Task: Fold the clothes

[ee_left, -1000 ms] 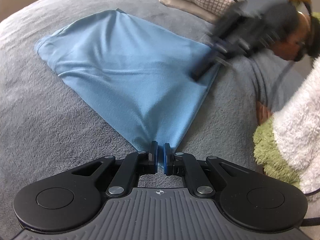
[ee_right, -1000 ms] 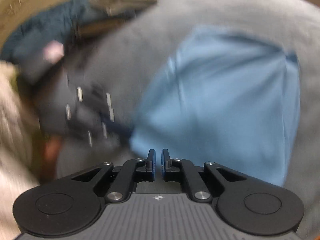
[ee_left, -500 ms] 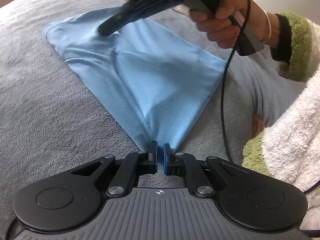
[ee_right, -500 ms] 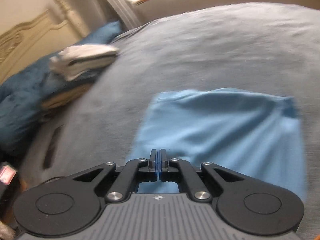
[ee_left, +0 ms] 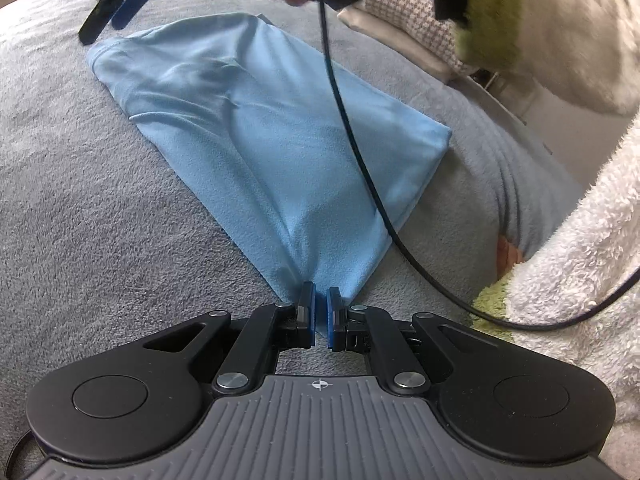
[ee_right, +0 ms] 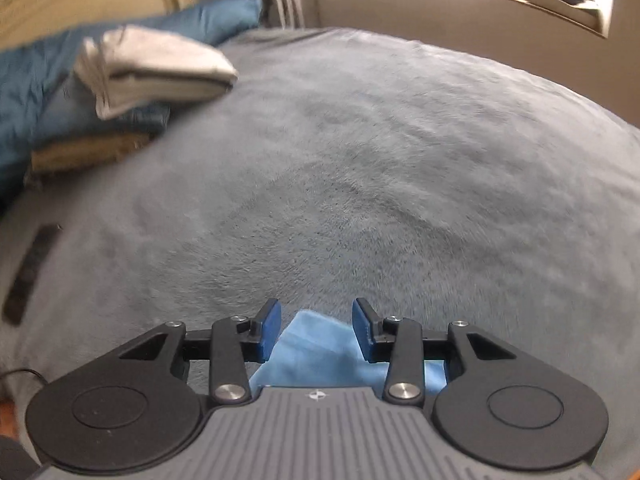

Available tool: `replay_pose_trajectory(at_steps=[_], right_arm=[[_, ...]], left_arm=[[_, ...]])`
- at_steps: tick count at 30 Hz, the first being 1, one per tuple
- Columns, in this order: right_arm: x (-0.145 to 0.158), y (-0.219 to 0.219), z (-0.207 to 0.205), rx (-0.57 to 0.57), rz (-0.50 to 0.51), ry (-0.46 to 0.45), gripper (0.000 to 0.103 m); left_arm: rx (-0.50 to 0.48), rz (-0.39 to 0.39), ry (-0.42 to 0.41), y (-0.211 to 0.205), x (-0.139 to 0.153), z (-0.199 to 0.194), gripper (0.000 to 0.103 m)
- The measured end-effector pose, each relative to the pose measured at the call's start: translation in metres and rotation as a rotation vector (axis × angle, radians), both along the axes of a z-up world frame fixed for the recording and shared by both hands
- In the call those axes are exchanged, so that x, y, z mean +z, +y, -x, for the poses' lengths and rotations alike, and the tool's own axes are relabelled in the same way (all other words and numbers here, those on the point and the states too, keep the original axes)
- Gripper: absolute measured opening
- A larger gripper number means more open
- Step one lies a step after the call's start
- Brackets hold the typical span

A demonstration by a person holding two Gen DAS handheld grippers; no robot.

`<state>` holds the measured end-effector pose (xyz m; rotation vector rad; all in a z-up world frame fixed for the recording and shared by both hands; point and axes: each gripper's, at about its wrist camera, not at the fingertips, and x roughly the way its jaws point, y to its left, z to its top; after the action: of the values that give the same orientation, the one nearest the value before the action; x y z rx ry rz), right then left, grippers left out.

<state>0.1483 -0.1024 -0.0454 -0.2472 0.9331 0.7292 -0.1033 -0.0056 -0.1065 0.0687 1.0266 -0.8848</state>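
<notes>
Below, left wrist view. The left gripper (ee_left: pixel 319 312) is closed on the near corner of a light blue, soft knit garment (ee_left: pixel 280 132), which is partly folded and fans out ahead of the claw across a grey plush bed cover (ee_left: pixel 80 200). Its long axis runs from the pinched corner away and to the claw's left. At the far end of the garment, up and to the left of this claw, the right gripper (ee_left: pixel 100 28) hangs over the far corner, a black cable (ee_left: pixel 352 140) trailing from it across the cloth. A fluffy white sleeve with a green cuff (ee_left: pixel 580 260) lies to the claw's right.

Right wrist view. The right gripper (ee_right: pixel 316 328) has just been opening; its jaws stand partly apart, and the far corner of the garment (ee_right: pixel 316 344) shows between and below them, with no pad pressing on it. Bare cover (ee_right: pixel 360 160) stretches ahead of the claw; a stack of folded clothes (ee_right: pixel 152 72) sits far ahead to its left.

Judgement: the right hand is nearer the far corner, so the coming grasp turns on closing there, opposite the left hand's hold.
</notes>
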Motion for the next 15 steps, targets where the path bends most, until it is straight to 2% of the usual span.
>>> replay_pose_trajectory(at_steps=[3, 4, 6, 7, 10, 15], right_arm=[[-0.007, 0.01, -0.008, 0.088, 0.061, 0.035, 0.042], [-0.009, 0.01, -0.009, 0.1, 0.07, 0.046, 0.038], [-0.013, 0.009, -0.011, 0.124, 0.086, 0.068, 0.025], [-0.014, 0.008, -0.01, 0.133, 0.076, 0.076, 0.006], [-0.007, 0.001, -0.002, 0.13, 0.046, 0.034, 0.004], [-0.006, -0.014, -0.007, 0.021, -0.042, 0.013, 0.003]], left_arm=[[0.003, 0.006, 0.006, 0.004, 0.0, 0.0, 0.004], [0.003, 0.006, 0.007, 0.005, 0.0, 0.001, 0.004], [0.003, 0.008, 0.008, 0.006, 0.0, 0.001, 0.004], [0.003, 0.009, 0.009, 0.006, 0.0, -0.001, 0.004], [0.002, 0.011, 0.012, 0.005, 0.001, -0.004, 0.004], [-0.004, 0.006, 0.009, 0.003, 0.003, -0.004, 0.004]])
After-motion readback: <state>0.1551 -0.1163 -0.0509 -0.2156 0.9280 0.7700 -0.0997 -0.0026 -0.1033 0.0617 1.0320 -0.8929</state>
